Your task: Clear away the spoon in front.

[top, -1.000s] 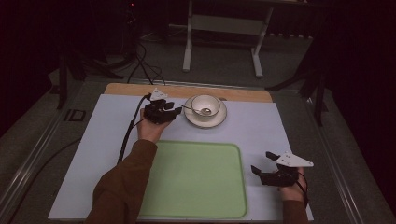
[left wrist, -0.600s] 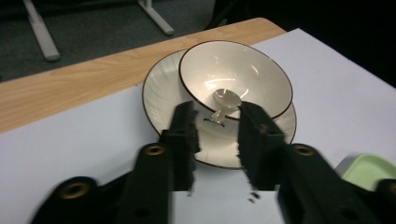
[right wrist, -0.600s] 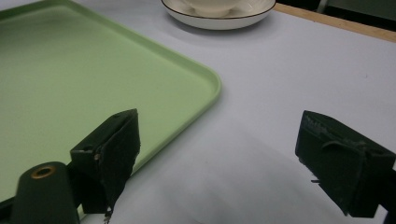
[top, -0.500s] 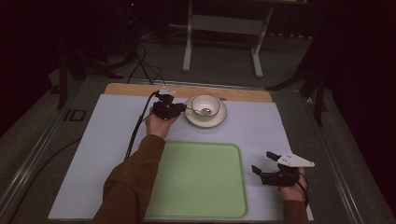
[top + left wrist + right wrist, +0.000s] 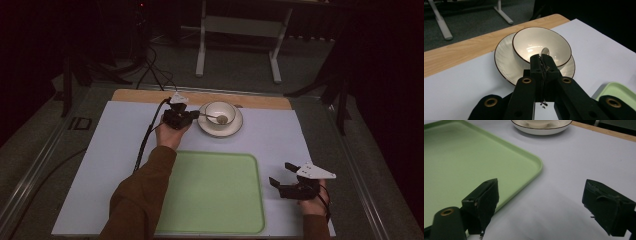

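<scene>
The left tool [image 5: 542, 58] is clamped on a spoon [image 5: 545, 51] resting in a bowl [image 5: 541, 46] on a saucer [image 5: 506, 58]. The right tool [image 5: 544, 202], jaws wide apart, hovers over bare worktop [image 5: 579, 157] just beside a green tray's [image 5: 474, 160] rounded corner.

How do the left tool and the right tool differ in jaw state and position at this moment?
The left tool has its jaws shut on the handle of a metal spoon resting in the cream bowl; the right tool has its jaws wide open, holding nothing. The left sits at the table's far side beside the cream saucer; the right sits near, right of the pale green tray. Both are black and hand-held.
</scene>
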Motion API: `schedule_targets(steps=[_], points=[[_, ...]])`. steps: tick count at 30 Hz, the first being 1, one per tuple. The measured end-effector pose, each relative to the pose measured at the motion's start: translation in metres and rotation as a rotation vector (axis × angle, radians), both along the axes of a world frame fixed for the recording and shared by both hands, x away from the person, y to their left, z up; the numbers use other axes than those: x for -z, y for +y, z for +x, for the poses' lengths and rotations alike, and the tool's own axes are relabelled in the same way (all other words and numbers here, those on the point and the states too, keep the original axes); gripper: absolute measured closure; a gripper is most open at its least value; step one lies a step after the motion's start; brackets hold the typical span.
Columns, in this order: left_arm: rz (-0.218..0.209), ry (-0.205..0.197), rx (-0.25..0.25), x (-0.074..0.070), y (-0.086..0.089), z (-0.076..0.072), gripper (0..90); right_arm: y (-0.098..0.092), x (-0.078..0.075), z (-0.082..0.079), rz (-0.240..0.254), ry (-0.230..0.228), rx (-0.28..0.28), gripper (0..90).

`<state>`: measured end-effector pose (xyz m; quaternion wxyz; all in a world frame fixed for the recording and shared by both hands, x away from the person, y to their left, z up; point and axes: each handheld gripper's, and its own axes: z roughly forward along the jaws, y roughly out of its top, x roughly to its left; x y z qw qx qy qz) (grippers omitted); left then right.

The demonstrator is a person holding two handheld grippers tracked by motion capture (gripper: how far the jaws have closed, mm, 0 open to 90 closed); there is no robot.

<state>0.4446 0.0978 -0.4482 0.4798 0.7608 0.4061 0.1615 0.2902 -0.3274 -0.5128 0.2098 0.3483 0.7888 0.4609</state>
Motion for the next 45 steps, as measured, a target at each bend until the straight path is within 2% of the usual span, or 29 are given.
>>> schedule_targets(steps=[15,31,45], points=[[-0.015,-0.049,-0.030,-0.010,0.006,-0.007,89.4,0.000,0.000,0.000,-0.001,0.001,-0.002,13.7],[-0.031,-0.074,-0.044,-0.020,0.018,-0.014,89.4,0.000,0.000,0.000,-0.002,0.000,-0.002,13.7],[-0.016,-0.101,-0.039,-0.032,0.031,-0.026,89.4,0.001,0.000,0.000,-0.004,0.001,-0.003,13.7]])
